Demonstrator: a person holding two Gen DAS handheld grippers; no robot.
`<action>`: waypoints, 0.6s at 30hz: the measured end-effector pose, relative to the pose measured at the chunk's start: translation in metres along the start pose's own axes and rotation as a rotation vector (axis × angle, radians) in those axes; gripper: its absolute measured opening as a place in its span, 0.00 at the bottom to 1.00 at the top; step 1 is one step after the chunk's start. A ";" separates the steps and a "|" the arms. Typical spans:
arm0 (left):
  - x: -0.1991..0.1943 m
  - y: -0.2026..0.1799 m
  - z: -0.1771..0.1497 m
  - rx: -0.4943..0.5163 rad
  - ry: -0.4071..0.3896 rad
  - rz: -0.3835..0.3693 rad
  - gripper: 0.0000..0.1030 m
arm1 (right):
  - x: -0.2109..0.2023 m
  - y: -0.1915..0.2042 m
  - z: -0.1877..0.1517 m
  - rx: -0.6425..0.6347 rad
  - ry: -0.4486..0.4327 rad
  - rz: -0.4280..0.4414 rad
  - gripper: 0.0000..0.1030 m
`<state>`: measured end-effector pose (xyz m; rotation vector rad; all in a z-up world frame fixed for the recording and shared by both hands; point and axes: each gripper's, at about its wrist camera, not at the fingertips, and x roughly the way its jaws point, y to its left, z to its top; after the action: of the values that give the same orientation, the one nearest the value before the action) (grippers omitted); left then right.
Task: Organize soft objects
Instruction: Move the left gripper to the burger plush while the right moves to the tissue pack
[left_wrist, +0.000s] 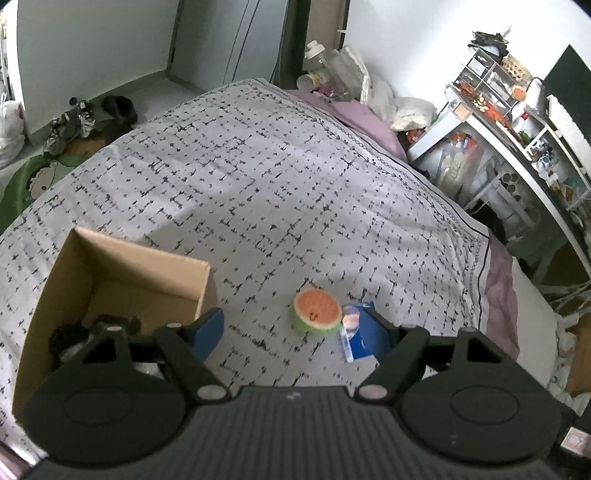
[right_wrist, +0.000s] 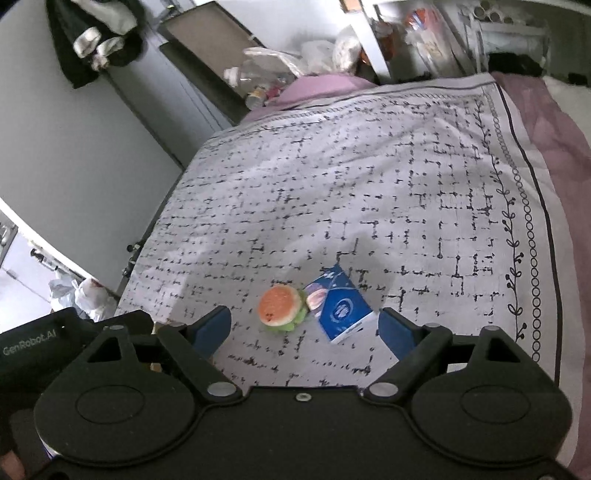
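The watermelon plush (left_wrist: 316, 311) lies low in the frame's centre on the bed (left_wrist: 258, 177), touching a blue tissue pack (left_wrist: 360, 332). Both left tongs (left_wrist: 295, 326) and right tongs (right_wrist: 304, 326) hover spread wide, empty, angled downward. A cardboard box (left_wrist: 110, 280) at lower left holds something dark.

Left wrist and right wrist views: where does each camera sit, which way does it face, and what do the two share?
Left wrist: on the left tool, looking forward and down over the patterned white bedspread; its blue fingers are spread, the open brown cardboard box at left.
Right wrist: on the right tool, facing the same bedspread; blue fingers spread, nothing held.
Shared: the round watermelon-slice soft toy touching the blue tissue packet.
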<state>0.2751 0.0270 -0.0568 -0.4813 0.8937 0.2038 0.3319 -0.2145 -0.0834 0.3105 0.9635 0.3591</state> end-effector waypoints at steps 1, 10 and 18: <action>0.004 -0.003 0.002 0.001 0.002 0.005 0.77 | 0.003 -0.003 0.003 0.009 0.001 -0.001 0.84; 0.044 -0.023 0.011 -0.003 0.018 0.031 0.77 | 0.039 -0.043 0.018 0.118 0.054 0.000 0.73; 0.091 -0.031 0.004 -0.037 0.061 0.018 0.76 | 0.074 -0.064 0.016 0.135 0.099 0.007 0.68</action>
<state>0.3453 -0.0003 -0.1160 -0.5160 0.9559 0.2232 0.3940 -0.2419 -0.1558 0.4221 1.0862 0.3184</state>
